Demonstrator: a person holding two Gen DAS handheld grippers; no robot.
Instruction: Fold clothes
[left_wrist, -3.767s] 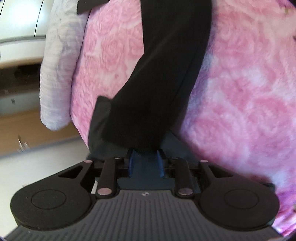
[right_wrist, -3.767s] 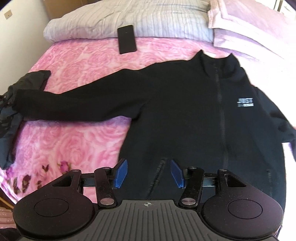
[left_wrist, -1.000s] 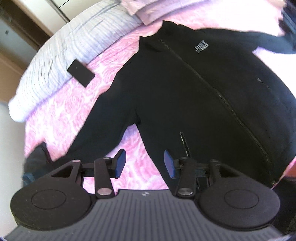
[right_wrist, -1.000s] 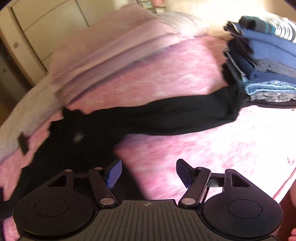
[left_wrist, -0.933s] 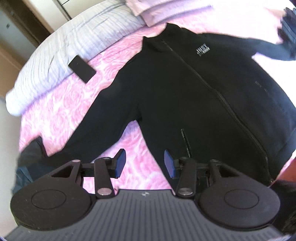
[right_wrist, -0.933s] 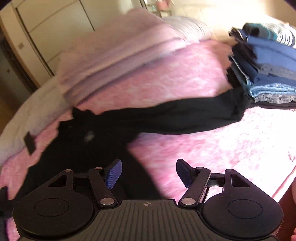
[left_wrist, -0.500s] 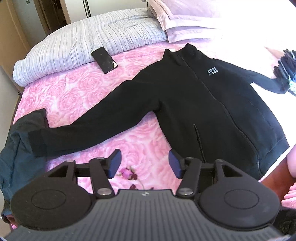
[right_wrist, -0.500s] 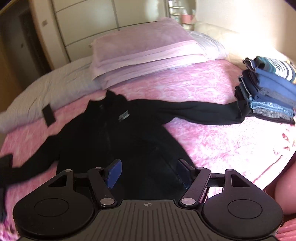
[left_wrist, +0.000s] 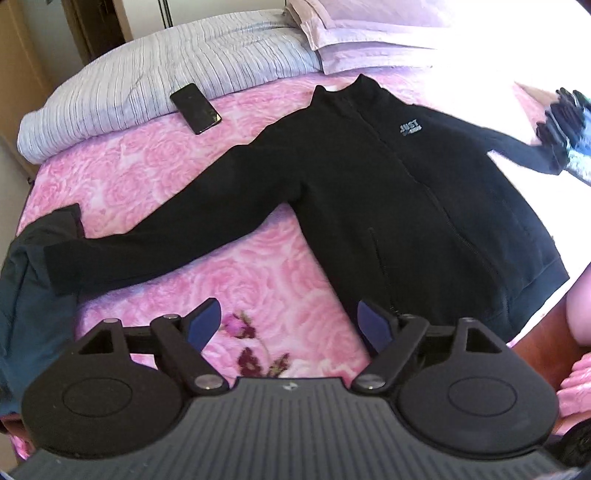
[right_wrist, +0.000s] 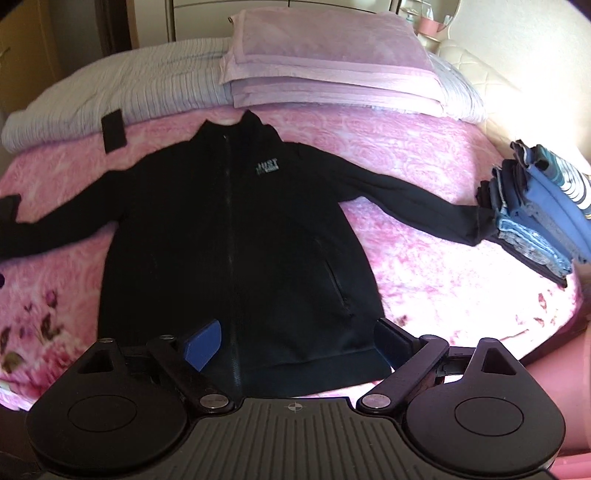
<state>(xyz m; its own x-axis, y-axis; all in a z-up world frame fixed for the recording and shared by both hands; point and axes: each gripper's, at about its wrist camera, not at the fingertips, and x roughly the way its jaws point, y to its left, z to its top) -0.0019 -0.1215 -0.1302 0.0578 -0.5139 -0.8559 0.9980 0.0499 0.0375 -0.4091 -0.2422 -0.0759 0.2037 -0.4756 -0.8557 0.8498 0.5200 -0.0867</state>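
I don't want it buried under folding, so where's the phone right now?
The phone lies upper left in both views, at the striped duvet's edge, beyond the black jacket's sleeve.

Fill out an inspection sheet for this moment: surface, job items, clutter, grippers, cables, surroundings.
Surface: bed with pink rose blanket, grey striped duvet and folded lilac bedding at the head.
Job's things: black zip jacket laid flat, front up, zipped, both sleeves spread out; right sleeve cuff touches the stack of folded clothes.
Clutter: phone at the duvet's edge; dark garment bunched by the left cuff.
Grippers: left gripper open, nothing between; right gripper open above the jacket hem; both have just been opening.
Cables: nothing seen.
Surroundings: wardrobe doors behind the bed.
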